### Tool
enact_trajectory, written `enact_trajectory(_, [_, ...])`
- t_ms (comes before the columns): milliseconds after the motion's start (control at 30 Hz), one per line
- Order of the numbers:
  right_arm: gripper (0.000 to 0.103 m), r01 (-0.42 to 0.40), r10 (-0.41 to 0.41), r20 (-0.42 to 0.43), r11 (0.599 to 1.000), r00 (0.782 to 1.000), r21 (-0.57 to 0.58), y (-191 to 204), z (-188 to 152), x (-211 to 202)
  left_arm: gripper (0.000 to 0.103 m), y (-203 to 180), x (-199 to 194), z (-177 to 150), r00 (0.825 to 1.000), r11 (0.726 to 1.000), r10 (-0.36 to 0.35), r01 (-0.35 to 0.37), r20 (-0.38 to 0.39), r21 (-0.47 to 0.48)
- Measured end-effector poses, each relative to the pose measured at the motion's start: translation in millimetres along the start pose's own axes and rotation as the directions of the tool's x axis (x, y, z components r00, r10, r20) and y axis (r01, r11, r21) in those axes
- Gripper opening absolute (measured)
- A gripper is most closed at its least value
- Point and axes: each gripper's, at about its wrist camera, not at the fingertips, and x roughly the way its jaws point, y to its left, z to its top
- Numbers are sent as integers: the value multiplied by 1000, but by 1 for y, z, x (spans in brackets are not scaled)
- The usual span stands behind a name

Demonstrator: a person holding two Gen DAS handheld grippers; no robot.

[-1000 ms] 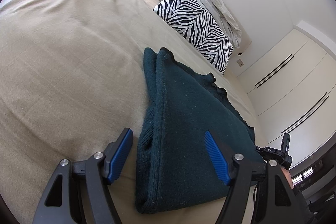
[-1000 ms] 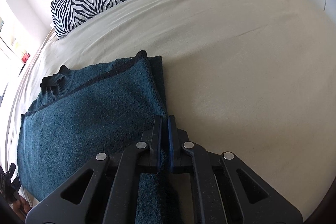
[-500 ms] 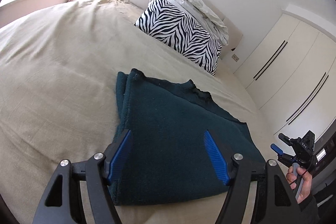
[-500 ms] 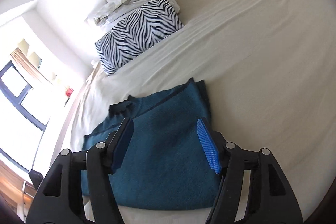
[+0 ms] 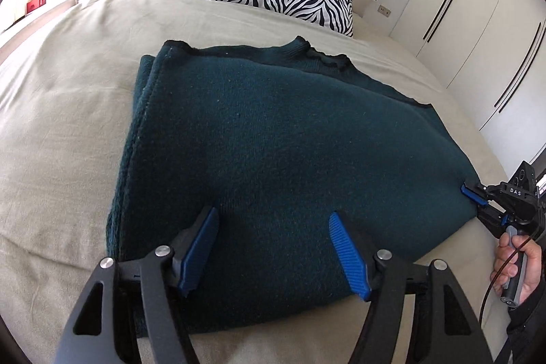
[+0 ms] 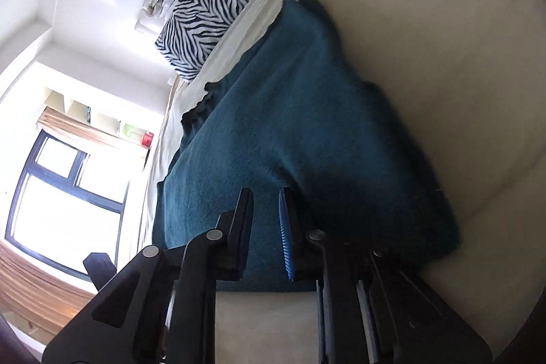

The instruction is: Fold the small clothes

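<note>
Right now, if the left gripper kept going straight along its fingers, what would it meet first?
Most likely the folded teal sweater: the left gripper is open, its blue pads spread above the near part of the cloth and angled down at it. How high it sits is unclear.

Left gripper (image 5: 273, 248): black angular frame, silver screws, ribbed blue pads (image 5: 348, 256). Right gripper (image 6: 266, 227) matches. Bare-skinned right hand (image 5: 515, 265), dark sleeve, thin black cable.

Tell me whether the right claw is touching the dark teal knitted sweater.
Touching. The left wrist view shows the right claw at the dark teal knitted sweater, its blue fingertips closing on the near right corner.
</note>
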Motion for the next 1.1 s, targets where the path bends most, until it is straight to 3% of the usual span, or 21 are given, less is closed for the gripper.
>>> enact_trajectory(133, [12,70,-72,89,997,993,26,3,-4,-35,75,-13,5,-5,998,996,56,-56,4,62])
enact_trajectory(200, [14,12,-12,62,1000,998,0,22,-10,-35,77,-16,6,-6,998,995,68,-68,3,75])
enact_trajectory(333, [14,-121,111,-109,989,988,-90,82,-36,2,77,-14,7,-6,998,996,61,-62,3,69])
enact_trajectory(467, [14,-169,127,-310,979,942,-114,125,-84,74,77,-14,7,-7,998,995,66,-67,6,73])
enact_trajectory(567, [13,-144,79,-385,980,919,-141,134,-107,111,77,-14,7,-6,998,995,66,-66,5,73])
enact_trajectory(700, [11,-183,164,-311,983,936,-33,106,-95,102,77,-16,7,-8,997,994,70,-71,7,78])
enact_trajectory(867, [10,-151,154,-141,988,978,27,67,-59,66,77,-17,5,-8,998,995,68,-69,11,76])
enact_trajectory(967, [9,-176,183,-57,979,982,100,37,-48,45,72,-19,-5,-2,997,995,81,-81,4,50])
enact_trajectory(1000, [9,-193,199,-42,974,979,117,32,-48,42,71,-22,-11,1,998,997,70,-70,5,21])
enact_trajectory(1100, [9,-189,192,-28,978,981,83,32,-50,39,71,-52,-27,11,997,998,-67,67,44,4])
